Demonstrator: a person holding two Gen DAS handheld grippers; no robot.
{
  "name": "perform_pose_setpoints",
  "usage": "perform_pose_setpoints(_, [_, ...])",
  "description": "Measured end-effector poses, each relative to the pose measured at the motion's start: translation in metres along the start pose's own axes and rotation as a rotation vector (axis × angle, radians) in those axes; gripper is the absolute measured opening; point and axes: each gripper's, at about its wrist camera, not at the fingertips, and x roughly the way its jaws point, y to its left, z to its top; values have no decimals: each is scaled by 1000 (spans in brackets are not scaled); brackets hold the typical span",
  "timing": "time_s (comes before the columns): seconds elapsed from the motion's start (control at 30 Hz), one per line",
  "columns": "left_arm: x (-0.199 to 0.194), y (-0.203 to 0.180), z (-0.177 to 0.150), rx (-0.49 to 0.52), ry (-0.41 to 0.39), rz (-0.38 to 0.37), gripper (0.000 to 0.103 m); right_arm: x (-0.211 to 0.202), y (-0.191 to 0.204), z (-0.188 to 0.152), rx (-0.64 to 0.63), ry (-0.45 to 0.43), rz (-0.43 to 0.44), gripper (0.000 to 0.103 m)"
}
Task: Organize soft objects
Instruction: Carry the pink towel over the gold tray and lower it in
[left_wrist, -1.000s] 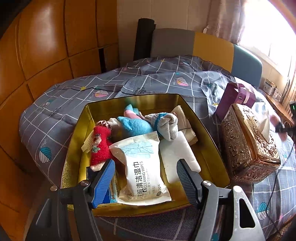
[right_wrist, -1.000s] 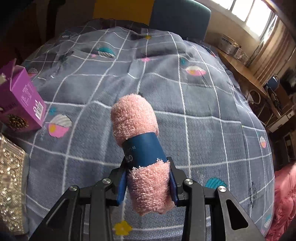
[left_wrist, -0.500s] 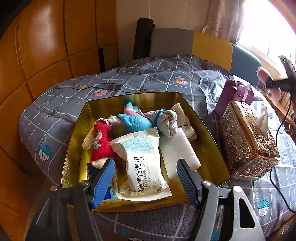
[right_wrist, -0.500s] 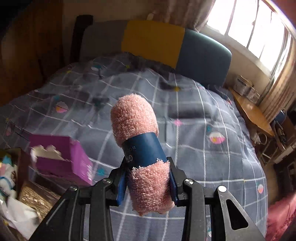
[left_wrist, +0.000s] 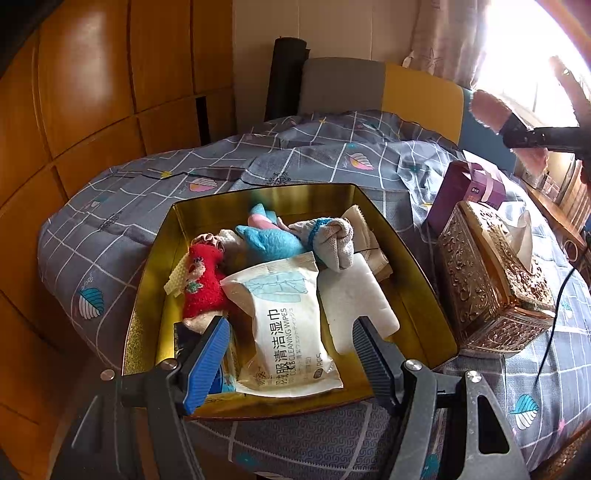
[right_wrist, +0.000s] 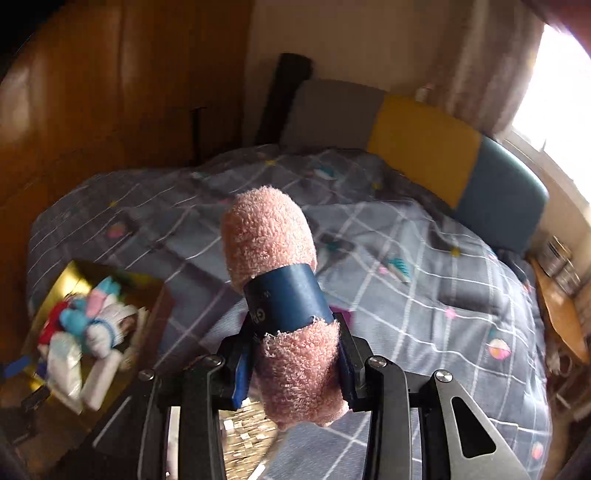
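A gold tin box (left_wrist: 417, 266) sits on the bed, holding a red plush (left_wrist: 201, 284), a blue plush (left_wrist: 271, 242), a grey sock (left_wrist: 332, 240), a wipes pack (left_wrist: 288, 325) and a white pad (left_wrist: 354, 299). My left gripper (left_wrist: 291, 354) is open, just above the box's near edge. My right gripper (right_wrist: 295, 363) is shut on a rolled pink towel (right_wrist: 269, 232) with a blue paper band, held in the air above the bed. The towel also shows in the left wrist view (left_wrist: 489, 110), high to the right of the box. The box shows in the right wrist view (right_wrist: 74, 277), low to the left.
An ornate gold tissue box (left_wrist: 487, 288) stands right of the tin, with a purple carton (left_wrist: 465, 195) behind it. The grey checked quilt (right_wrist: 424, 280) covers the bed. A wooden wardrobe (left_wrist: 92, 103) is on the left, a padded headboard (right_wrist: 424, 147) behind, a wooden side table (right_wrist: 561, 314) at right.
My right gripper has risen and swung left with the pink towel, so the tin box now shows in its view. The left gripper has stayed open over the box.
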Motion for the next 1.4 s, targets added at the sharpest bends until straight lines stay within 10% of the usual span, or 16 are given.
perform_pose_setpoints(0.57, [-8, 30, 2, -52, -19, 57, 70, 34, 178, -54, -54, 202, 398, 38])
perform_pose_setpoints(1.07, [-5, 48, 2, -85, -13, 84, 70, 101, 246, -87, -157, 286, 196, 36])
perform_pose_setpoints(1.4, [-8, 42, 3, -83, -24, 113, 70, 84, 237, -96, -125, 224, 230, 45])
